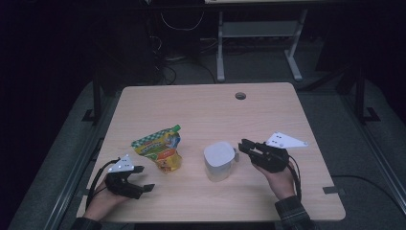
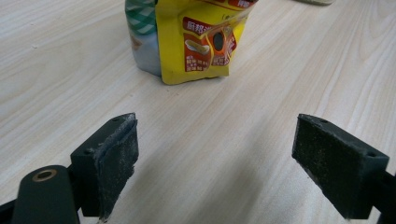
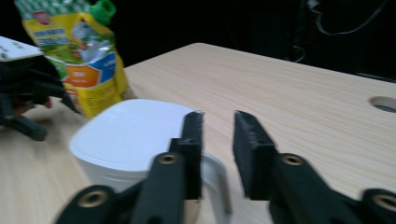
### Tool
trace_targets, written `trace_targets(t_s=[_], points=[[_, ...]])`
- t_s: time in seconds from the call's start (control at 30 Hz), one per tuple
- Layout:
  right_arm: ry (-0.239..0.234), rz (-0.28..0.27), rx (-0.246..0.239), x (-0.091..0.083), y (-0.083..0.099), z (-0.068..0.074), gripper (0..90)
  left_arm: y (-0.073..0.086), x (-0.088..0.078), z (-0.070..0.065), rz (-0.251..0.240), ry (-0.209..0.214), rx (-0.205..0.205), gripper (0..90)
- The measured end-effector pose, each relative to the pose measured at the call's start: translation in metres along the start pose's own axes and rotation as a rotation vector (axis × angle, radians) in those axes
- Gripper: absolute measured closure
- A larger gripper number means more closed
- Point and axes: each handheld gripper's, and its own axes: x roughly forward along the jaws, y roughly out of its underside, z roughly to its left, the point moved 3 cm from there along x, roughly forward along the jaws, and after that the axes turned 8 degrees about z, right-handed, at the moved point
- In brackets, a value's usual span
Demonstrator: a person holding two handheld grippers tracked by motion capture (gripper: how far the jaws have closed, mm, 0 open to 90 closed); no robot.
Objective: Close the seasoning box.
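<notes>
A yellow and green spouted pouch (image 1: 160, 148) (image 2: 196, 37) (image 3: 84, 60) stands at the table's left middle. To its right stands a white mug (image 1: 219, 160) (image 3: 130, 135) with a flat white top, its handle (image 3: 222, 182) turned toward my right gripper. My right gripper (image 1: 244, 145) (image 3: 219, 126) points left at that handle. Its jaws stand a little apart with bare table showing between the pads, one jaw over the mug's edge. My left gripper (image 1: 146, 178) (image 2: 215, 154) rests near the front left, jaws wide open and nothing between them, the pouch just ahead.
The wooden table (image 1: 201, 110) has a round cable hole (image 1: 240, 96) (image 3: 385, 103) at its far middle. Behind it stand the white legs of another desk (image 1: 220, 48), with cables on the dark floor. The person's hands come in at the front edge.
</notes>
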Motion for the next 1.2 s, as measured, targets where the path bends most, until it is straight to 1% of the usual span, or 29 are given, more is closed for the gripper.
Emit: trace_targets(t_s=[0.1,0.17,0.23,0.27,0.3,0.37,0.43,0.47,0.53,0.67,0.77,0.87,0.93,0.97,1.03,1.1,1.2], points=[[0.029,0.004,0.006,-0.003,0.004,-0.004,63.5,-0.001,0.001,0.0,0.002,0.003,0.003,14.4],[0.036,0.011,0.017,-0.005,0.007,-0.008,59.9,-0.001,0.002,0.0,0.005,0.007,0.004,14.5],[0.048,0.005,0.02,-0.007,0.009,-0.011,56.1,0.0,0.002,-0.001,0.007,0.009,0.005,14.4],[0.048,0.005,0.02,-0.007,0.009,-0.011,56.1,0.0,0.002,-0.001,0.007,0.009,0.005,14.4],[0.066,0.015,0.021,-0.009,0.013,-0.014,50.6,0.0,0.001,-0.001,0.006,0.008,0.008,14.4],[0.075,0.025,0.029,-0.01,0.017,-0.016,45.4,0.001,0.0,0.0,-0.001,0.008,0.002,14.4],[0.082,0.046,0.028,-0.01,0.022,-0.016,43.2,0.0,-0.001,0.0,-0.002,0.008,-0.001,14.4],[0.089,0.055,0.018,-0.01,0.025,-0.017,41.2,0.0,-0.001,0.001,-0.003,0.008,-0.001,14.4],[0.105,0.084,0.008,-0.011,0.032,-0.018,35.5,0.0,-0.001,0.001,-0.005,0.009,-0.002,14.4],[0.136,0.109,0.029,-0.015,0.042,-0.021,28.3,0.0,-0.001,0.001,-0.002,0.009,0.001,14.4],[0.162,0.116,0.049,-0.02,0.048,-0.025,23.9,0.001,-0.001,0.001,-0.006,0.011,-0.005,14.4],[0.163,0.125,0.067,-0.023,0.056,-0.026,18.4,0.001,-0.001,0.001,-0.005,0.009,-0.004,14.4],[0.173,0.136,0.062,-0.023,0.061,-0.025,15.0,0.001,-0.001,0.001,-0.007,0.008,-0.004,14.3],[0.173,0.152,0.067,-0.024,0.065,-0.024,14.1,0.001,-0.001,0.0,-0.005,0.006,-0.004,14.3],[0.181,0.169,0.062,-0.024,0.069,-0.024,13.6,0.002,-0.001,0.0,-0.004,0.005,0.0,14.3],[0.19,0.197,0.057,-0.025,0.075,-0.023,13.1,0.002,-0.001,0.0,-0.005,0.002,0.003,14.2],[0.2,0.222,0.073,-0.028,0.082,-0.022,12.5,0.003,-0.001,-0.001,-0.002,0.002,-0.003,14.2]])
